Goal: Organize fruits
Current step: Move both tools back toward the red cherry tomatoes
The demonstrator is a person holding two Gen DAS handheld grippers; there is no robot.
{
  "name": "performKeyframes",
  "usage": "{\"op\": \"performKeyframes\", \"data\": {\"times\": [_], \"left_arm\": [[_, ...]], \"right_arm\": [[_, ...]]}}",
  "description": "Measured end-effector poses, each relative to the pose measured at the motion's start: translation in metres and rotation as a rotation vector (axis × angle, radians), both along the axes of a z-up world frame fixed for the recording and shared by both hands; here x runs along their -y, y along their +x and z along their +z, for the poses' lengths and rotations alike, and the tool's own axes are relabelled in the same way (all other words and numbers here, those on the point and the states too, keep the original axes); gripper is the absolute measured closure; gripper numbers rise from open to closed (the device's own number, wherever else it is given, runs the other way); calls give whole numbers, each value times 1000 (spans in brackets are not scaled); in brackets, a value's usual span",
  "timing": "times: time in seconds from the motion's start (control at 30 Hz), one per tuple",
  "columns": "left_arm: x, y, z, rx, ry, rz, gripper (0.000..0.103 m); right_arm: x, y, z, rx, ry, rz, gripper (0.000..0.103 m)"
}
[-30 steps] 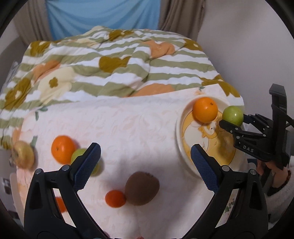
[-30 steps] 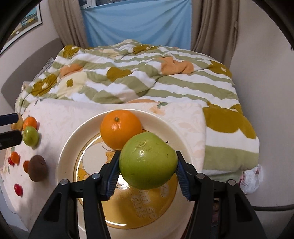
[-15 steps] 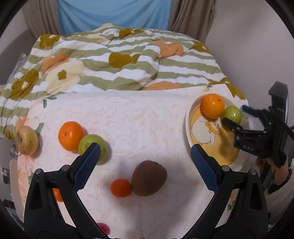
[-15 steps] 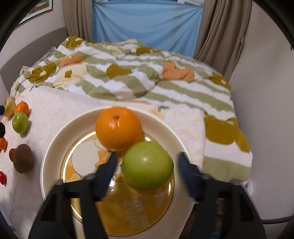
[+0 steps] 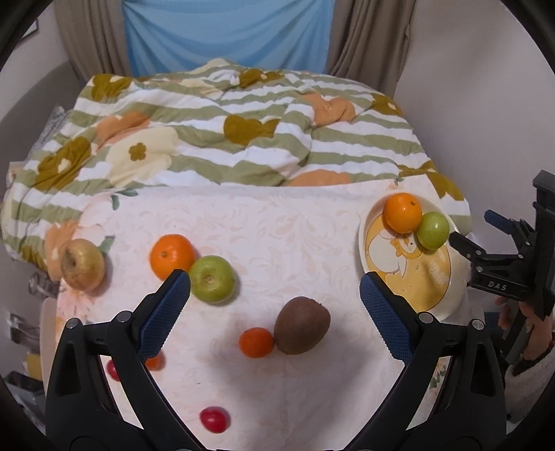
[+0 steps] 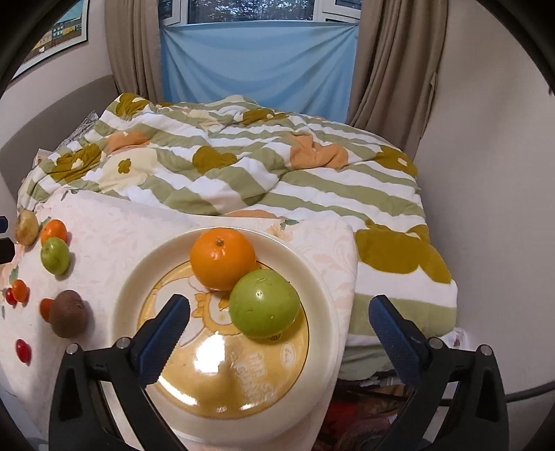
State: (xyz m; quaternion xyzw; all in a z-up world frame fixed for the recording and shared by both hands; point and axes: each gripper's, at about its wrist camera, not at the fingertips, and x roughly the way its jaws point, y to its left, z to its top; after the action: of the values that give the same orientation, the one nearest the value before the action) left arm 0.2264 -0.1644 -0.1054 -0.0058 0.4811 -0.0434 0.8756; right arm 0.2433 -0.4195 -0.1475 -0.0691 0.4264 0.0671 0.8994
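Fruits lie scattered on the cloth-covered counter [image 5: 277,222]: a waxy green apple [image 5: 212,277] just beyond the left tool's [image 5: 274,295] wide-open, empty jaws, nearer it than the right; a fuzzy oval kiwi [image 5: 301,324] centre. On the glossy plate [image 6: 145,274], orange [image 6: 222,258] touches apple; the right tool [image 6: 277,324] gapes empty.

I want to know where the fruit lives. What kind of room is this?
Most likely a bedroom. A bed with a striped flowery quilt fills the middle, brown curtains hang by a window behind it, and the fruit plate sits on a cloth-covered surface at its foot.
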Motion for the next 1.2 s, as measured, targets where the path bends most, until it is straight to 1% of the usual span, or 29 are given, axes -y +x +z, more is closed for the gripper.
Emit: {"op": "performKeyframes", "data": {"times": [0.13, 0.33, 0.47, 0.6, 0.73, 0.9, 1.07, 1.2], "left_arm": [[-15, -15, 18, 38, 5, 5, 0], [-53, -45, 42, 93, 5, 20, 0], [-81, -66, 50, 114, -1, 39, 0], [-116, -89, 57, 131, -8, 57, 0], [-149, -111, 57, 143, -21, 69, 0], [-182, -132, 49, 139, -25, 66, 0], [-207, -145, 32, 128, -31, 35, 0], [-221, -149, 11, 110, -35, -1, 0]], "right_arm": [[-7, -19, 24, 13, 14, -29, 0], [-28, -51, 59, 24, 70, -71, 0], [-50, -71, 75, 23, 100, -90, 0], [-75, -91, 84, 32, 113, -97, 0], [-101, -111, 86, 24, 142, -107, 0], [-133, -134, 84, 30, 141, -124, 0], [-167, -155, 75, 28, 127, -103, 0], [-190, -167, 61, 5, 135, -92, 0]]}}
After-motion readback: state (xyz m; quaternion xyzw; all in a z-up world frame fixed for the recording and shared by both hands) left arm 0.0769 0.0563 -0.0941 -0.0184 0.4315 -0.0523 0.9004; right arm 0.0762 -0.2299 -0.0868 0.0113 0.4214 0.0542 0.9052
